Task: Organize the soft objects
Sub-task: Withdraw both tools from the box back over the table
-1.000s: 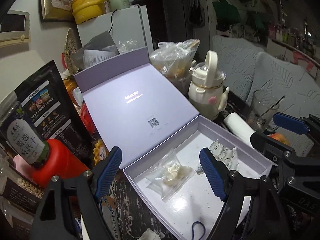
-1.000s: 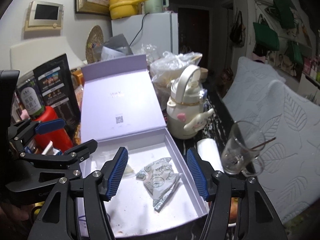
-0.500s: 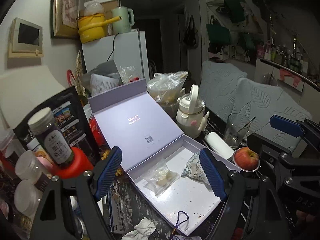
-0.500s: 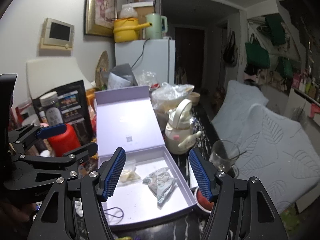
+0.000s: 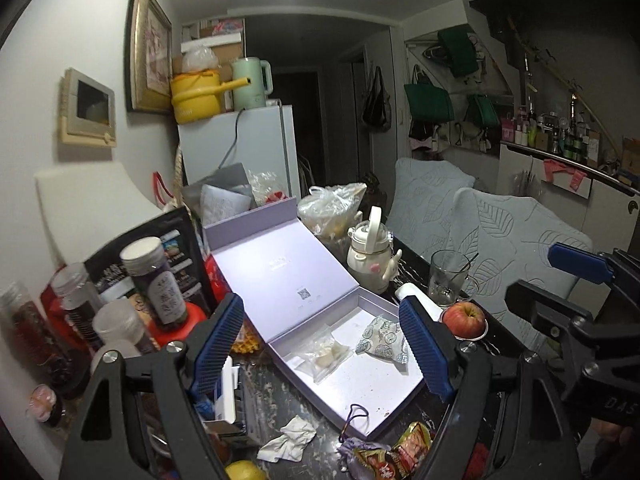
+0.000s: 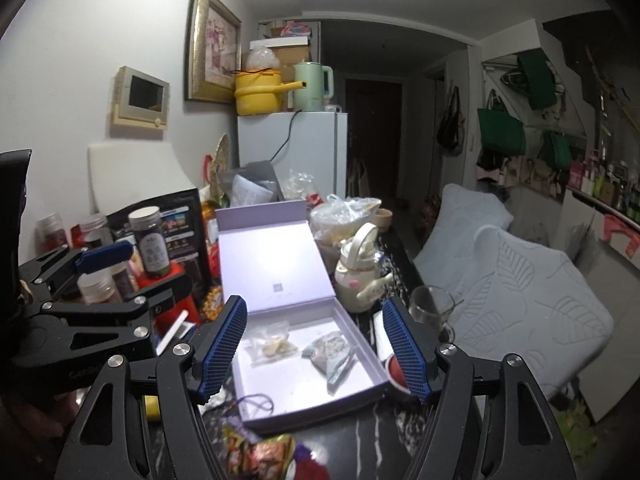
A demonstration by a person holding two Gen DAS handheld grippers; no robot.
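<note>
An open lavender box [image 5: 370, 390] [image 6: 296, 394] lies on the dark table with its lid propped up behind it. On its floor lie a clear packet [image 5: 324, 354] [image 6: 272, 346] of pale pieces and, to the right of it, a patterned soft pouch [image 5: 382, 338] [image 6: 332, 354]. My left gripper [image 5: 319, 302] [image 6: 136, 272] hangs above and short of the box, open and holding nothing. My right gripper [image 6: 314, 304] [image 5: 560, 284] hovers beside it; its jaws are opening, with nothing between them.
Right of the box are a red apple [image 5: 464, 316], a glass mug [image 5: 446, 280] and a cream kettle-shaped bottle [image 5: 370, 256]. Several jars [image 5: 156, 284] crowd the left. A crumpled tissue [image 5: 290, 438], snack wrappers [image 5: 384, 458] and a purple cord [image 5: 354, 414] lie at the near edge.
Both grippers have drawn back and up from the box, so it looks smaller and more of the table shows. The right jaws stand wider. Packet and pouch stay in the box.
</note>
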